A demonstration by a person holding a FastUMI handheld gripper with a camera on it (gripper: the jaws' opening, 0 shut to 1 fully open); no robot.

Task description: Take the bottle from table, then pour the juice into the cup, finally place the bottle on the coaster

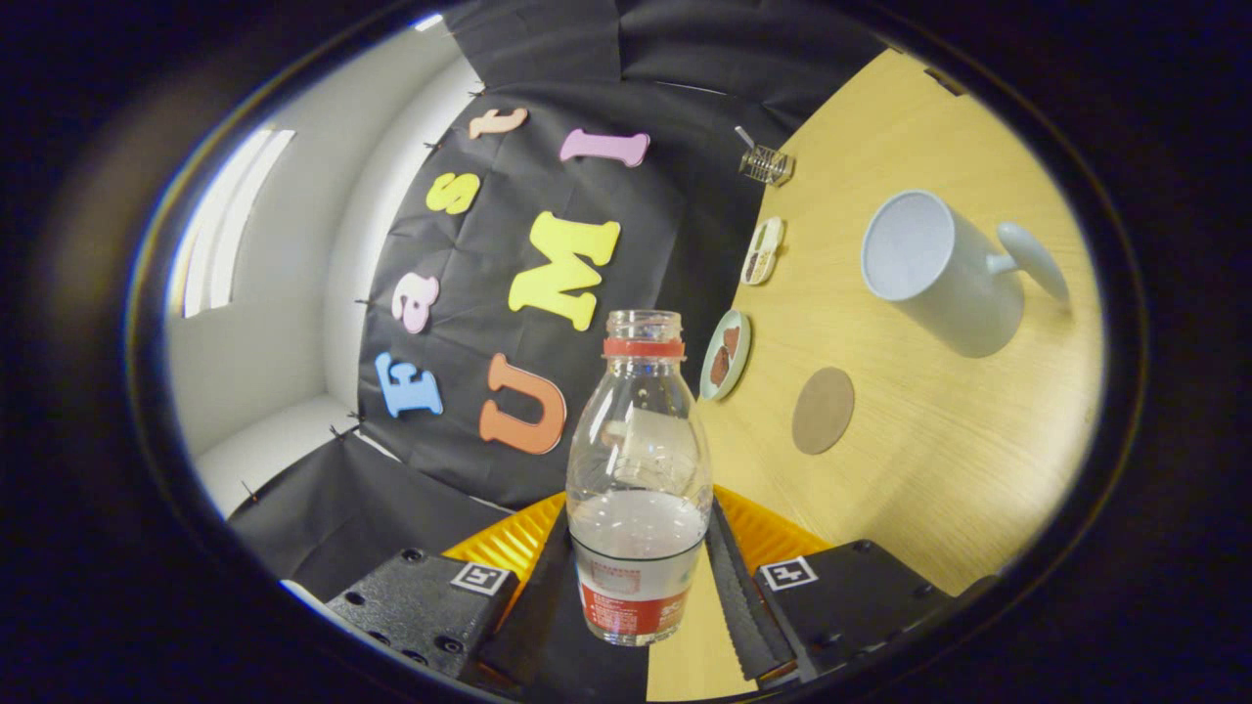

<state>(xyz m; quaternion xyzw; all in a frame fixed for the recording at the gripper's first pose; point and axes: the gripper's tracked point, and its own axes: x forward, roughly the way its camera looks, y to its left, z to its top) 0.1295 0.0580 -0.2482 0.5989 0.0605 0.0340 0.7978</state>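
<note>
bottle (640, 489) sits between our jaws, clamped low on its label, view tilted | thin clear plastic, uncapped, part-full so fairly light, squashy, slick | we'd keep the hold low | cup (944, 271) well beyond

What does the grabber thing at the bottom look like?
The gripper has two long fingers with ridged, toothed inner faces. They sit on black blocks with screw holes, each with a small square black-and-white marker. Ribbed orange-yellow plastic shows behind the fingers.

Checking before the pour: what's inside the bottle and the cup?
The bottle, gripped between the gripper fingers, holds clear liquid low down. The cup looks empty; its bottom is hidden.
</note>
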